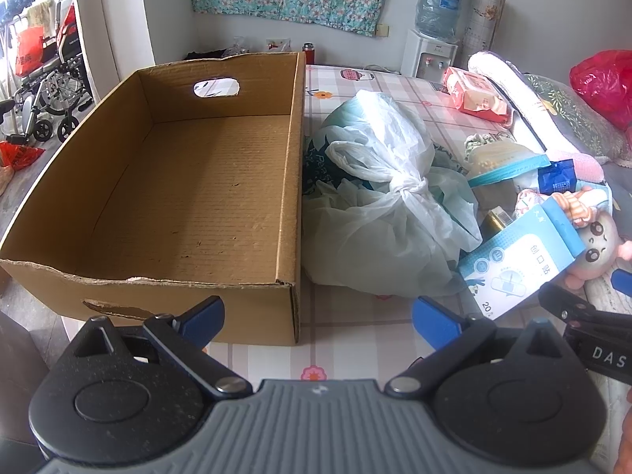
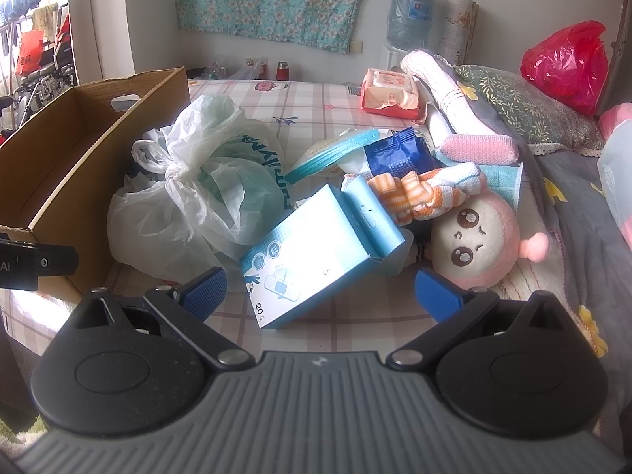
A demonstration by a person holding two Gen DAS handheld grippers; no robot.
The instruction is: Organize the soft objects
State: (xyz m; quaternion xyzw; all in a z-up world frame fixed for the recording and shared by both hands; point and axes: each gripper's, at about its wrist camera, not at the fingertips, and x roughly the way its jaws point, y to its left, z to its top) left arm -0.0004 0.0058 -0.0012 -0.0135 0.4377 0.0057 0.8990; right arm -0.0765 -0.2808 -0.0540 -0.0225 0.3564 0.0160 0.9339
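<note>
An empty cardboard box (image 1: 189, 193) (image 2: 79, 150) stands on the checked bedsheet at the left. Beside it lies a knotted white plastic bag (image 1: 379, 197) (image 2: 197, 189). Right of the bag is a heap: a light blue bandage box (image 1: 521, 264) (image 2: 316, 252), a pink plush doll (image 1: 596, 249) (image 2: 478, 245), an orange striped cloth (image 2: 418, 193), a dark blue packet (image 2: 399, 154) and a pink towel (image 2: 478, 148). My left gripper (image 1: 318, 322) is open near the box's front corner. My right gripper (image 2: 320, 296) is open, just short of the bandage box.
A wet-wipes pack (image 1: 474, 94) (image 2: 391, 94), a rolled white quilt (image 2: 438, 83), a floral pillow (image 2: 525, 106) and a red plastic bag (image 2: 565, 63) sit at the back right. A water dispenser (image 1: 434, 31) stands by the wall. A wheelchair (image 1: 47, 83) is off left.
</note>
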